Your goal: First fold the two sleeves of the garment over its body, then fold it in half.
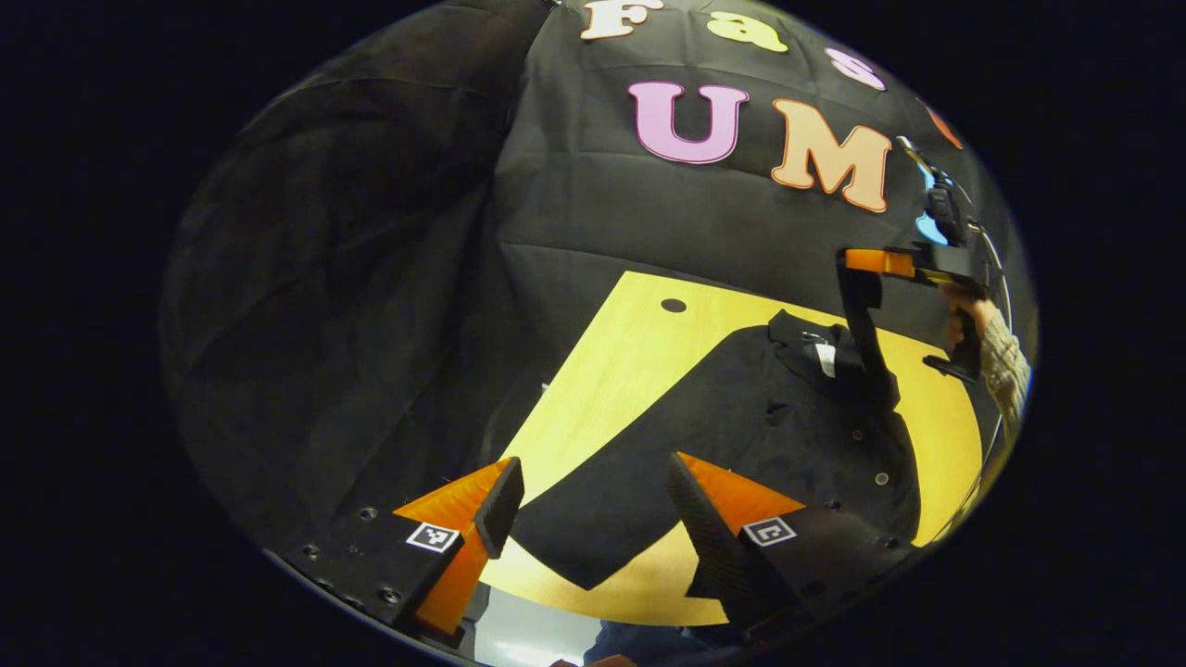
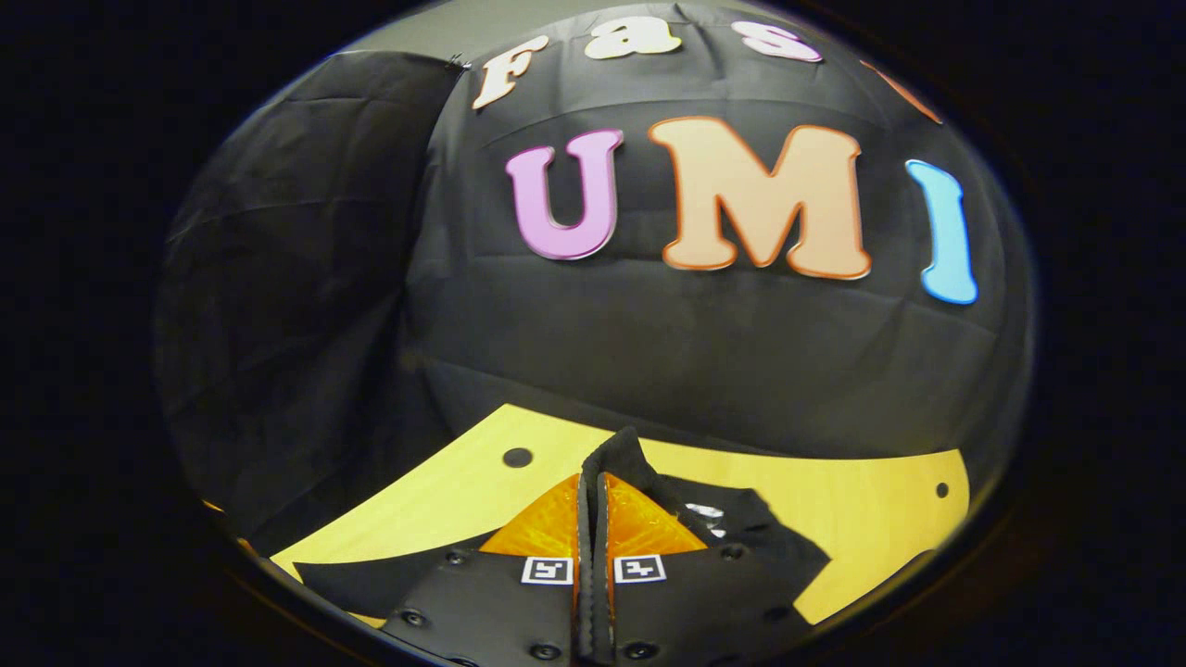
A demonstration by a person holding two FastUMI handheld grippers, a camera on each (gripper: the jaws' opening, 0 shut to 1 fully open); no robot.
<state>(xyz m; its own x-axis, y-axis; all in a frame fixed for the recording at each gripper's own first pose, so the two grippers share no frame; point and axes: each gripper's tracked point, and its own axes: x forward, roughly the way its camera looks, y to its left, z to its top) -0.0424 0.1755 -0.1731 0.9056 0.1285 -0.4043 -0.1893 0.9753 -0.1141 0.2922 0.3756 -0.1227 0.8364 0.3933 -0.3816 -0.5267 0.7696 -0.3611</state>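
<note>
Right gripper (image 2: 593, 519) clamped on sleeve (image 2: 611, 454), lifted above table (image 2: 834, 519). Left gripper (image 1: 593, 519) apart near jacket (image 1: 741, 417) hem. Fabric soft, limp; grip cuffs.

garment (image 1: 741, 435) on table (image 1: 621, 371), right gripper (image 2: 593, 519) pinching a sleeve (image 1: 866, 333) above it

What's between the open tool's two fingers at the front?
In the left gripper view, the open left tool frames a black sleeve of the garment lying on the yellow table.
</note>
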